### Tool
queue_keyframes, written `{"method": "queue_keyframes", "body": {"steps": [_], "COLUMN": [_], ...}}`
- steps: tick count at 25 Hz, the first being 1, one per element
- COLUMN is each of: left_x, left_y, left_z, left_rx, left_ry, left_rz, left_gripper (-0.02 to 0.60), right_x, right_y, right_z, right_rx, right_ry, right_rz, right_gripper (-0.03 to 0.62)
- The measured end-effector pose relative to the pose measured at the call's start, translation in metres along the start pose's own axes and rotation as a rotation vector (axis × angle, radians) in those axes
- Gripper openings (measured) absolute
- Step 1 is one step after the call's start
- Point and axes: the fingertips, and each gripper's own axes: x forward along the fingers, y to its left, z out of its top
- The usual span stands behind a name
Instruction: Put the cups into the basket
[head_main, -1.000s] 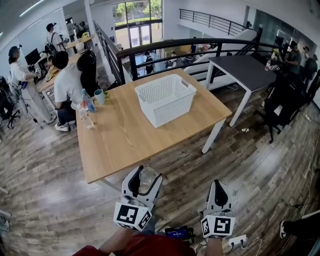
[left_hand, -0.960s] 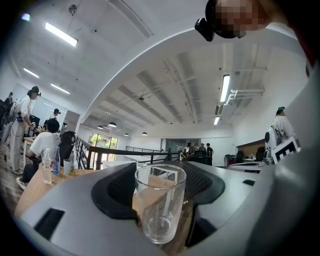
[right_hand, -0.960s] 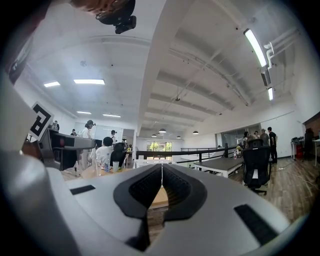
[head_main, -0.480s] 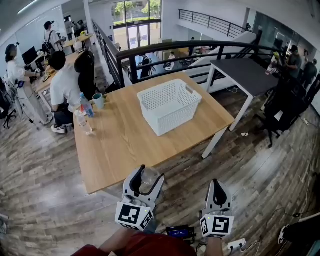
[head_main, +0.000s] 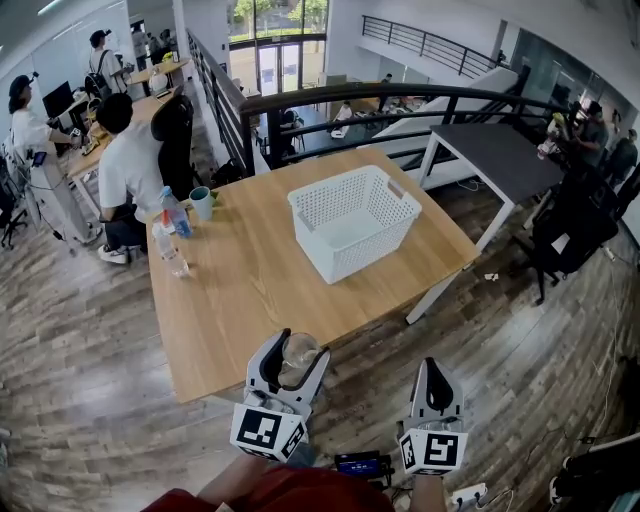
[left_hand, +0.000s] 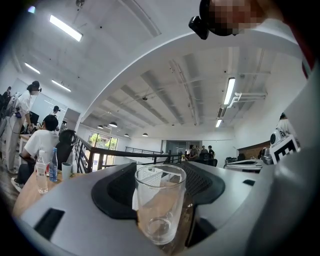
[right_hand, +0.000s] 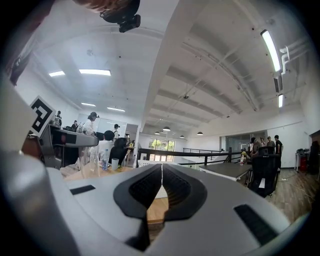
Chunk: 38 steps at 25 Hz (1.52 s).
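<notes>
Clear glass cup upright, pinched between pads of left claw, held off tabletop, on the near side of and well apart from white perforated basket. Right claw pressed together, nothing between its pads, also on near side of basket, beyond tabletop edge. Basket sits on tabletop. Teal mug and two bottles stand left of basket, well apart from it.

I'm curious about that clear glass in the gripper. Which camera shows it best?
The left gripper view: the glass fills its centre, upright and empty, between the jaws of the left gripper. The head view shows the glass small, from above. The right gripper view does not show it clearly.
</notes>
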Motion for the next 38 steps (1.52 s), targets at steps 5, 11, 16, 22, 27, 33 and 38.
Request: {"method": "queue_keyframes", "body": {"steps": [5,11,16,22,27,33,38], "left_x": [0.007,0.014,0.020,0.033,0.053,0.081,0.104], "left_y": [0.026,0.048,0.058,0.062,0.059,0.053,0.042], "left_z": [0.002,0.004,0.005,0.001,0.001,0.001,0.001], "left_rx": [-0.012,-0.018,-0.016,-0.018,-0.014,-0.013,-0.009], "left_ry": [0.001,-0.001,0.003,0.007,-0.002,-0.002,-0.005], "left_rz": [0.001,-0.010,-0.036,-0.060,-0.072,-0.069,-0.083], "left_gripper": [0.288,0.288,0.288,0.288,0.288,0.288,0.288], "right_x": [0.021,0.037,0.042,0.048,0.062,0.078,0.089], "right_y": [0.014,0.028,0.031,0.025,0.011,-0.011,-0.033], "right_z": [0.004,0.011,0.013,0.009,0.007,0.003,0.001], "right_rx": [-0.017,-0.023,-0.018,-0.020,-0.009,-0.006,0.002], "right_ry": [0.012,0.008,0.002,0.000,-0.011,-0.013,-0.011], "right_rz": [-0.008,-0.021,-0.056,-0.080,-0.095,-0.094,-0.103], "right_gripper": [0.011,0.011,0.011,0.011,0.011,0.011,0.011]}}
